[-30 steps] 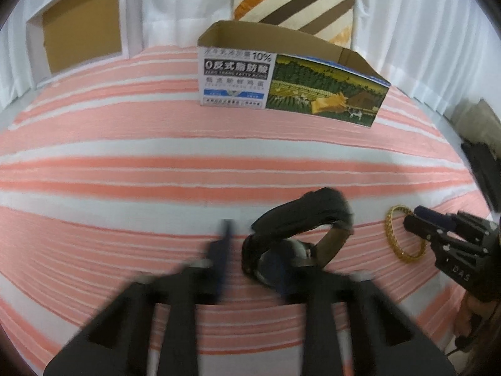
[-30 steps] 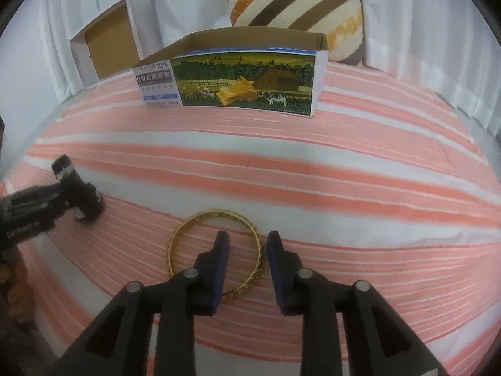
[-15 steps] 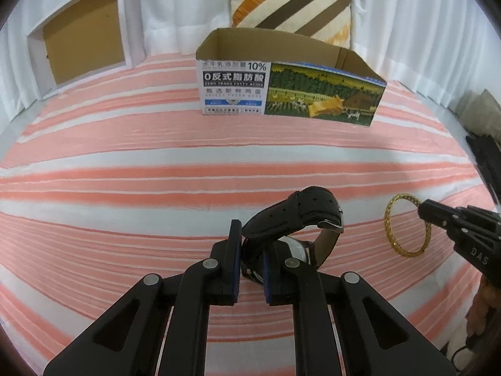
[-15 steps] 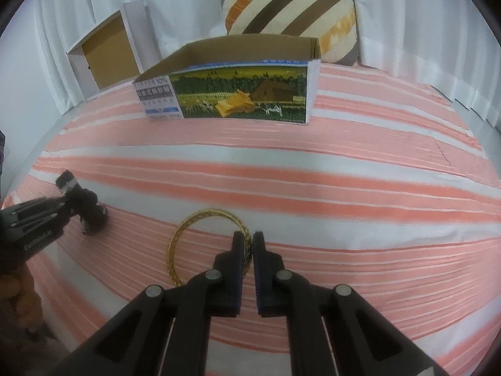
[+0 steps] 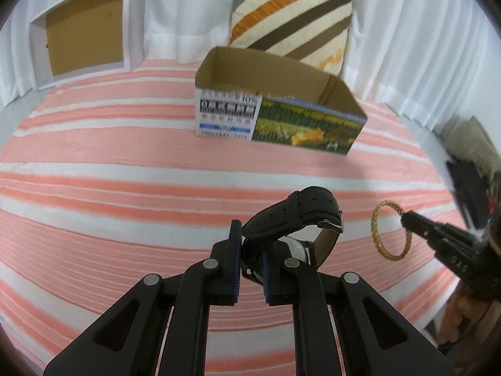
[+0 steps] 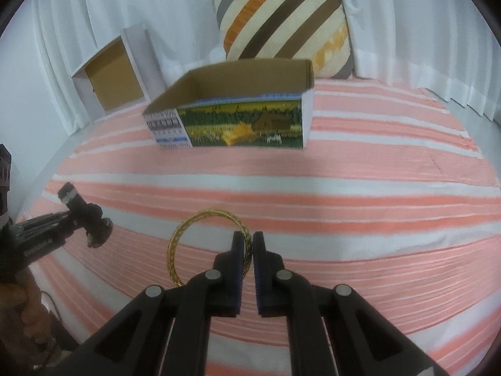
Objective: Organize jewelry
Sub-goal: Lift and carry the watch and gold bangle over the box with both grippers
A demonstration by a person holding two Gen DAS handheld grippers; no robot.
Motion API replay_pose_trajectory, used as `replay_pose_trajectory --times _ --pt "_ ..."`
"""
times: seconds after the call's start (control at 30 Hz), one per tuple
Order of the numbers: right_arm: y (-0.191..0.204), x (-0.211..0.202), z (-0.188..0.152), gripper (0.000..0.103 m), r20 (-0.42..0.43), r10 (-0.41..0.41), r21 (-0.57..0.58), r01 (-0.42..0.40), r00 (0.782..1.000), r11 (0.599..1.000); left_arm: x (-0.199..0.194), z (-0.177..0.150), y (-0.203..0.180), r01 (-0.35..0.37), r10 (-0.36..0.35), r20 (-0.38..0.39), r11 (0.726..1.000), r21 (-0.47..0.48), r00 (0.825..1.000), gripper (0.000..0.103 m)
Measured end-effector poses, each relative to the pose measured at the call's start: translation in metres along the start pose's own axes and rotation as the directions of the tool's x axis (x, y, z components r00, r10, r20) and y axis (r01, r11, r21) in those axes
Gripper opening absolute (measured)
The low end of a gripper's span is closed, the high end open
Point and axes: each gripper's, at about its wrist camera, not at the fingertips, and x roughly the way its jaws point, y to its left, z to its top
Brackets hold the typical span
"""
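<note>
Now, left gripper (image 5: pixel 252 252) clamps the black watch (image 5: pixel 297 219), strap arching up toward 1 o'clock above the striped cloth (image 5: pixel 125 188); right gripper (image 6: pixel 247 250) pinches the gold bangle (image 6: pixel 203 244) at its right rim, ring standing on edge to 10 o'clock; open box (image 6: pixel 244 122) sits at 12 o'clock, well apart; pillow (image 6: pixel 281 18) behind it.
</note>
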Motion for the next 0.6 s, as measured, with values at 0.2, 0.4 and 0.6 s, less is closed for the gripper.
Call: replay_pose_trajectory --times 0.2,0.4,0.6 --pt "-0.003 -0.018 0.017 0.006 0.04 0.024 0.034 -0.025 0.999 0.999 -0.02 0.018 -0.002 0.019 -0.019 0.012 1.0 -0.013 1.0 0.009" --pt "-0.001 -0.034 0.035 0.006 0.071 0.048 0.034 -0.051 0.996 0.998 -0.035 0.039 -0.003 0.041 -0.041 0.021 0.999 -0.006 0.999 0.009" --pt "0.007 -0.039 0.074 0.006 0.11 0.077 -0.004 -0.077 0.991 0.997 -0.037 0.093 -0.007 0.063 -0.064 0.054 0.998 0.013 0.997 0.009"
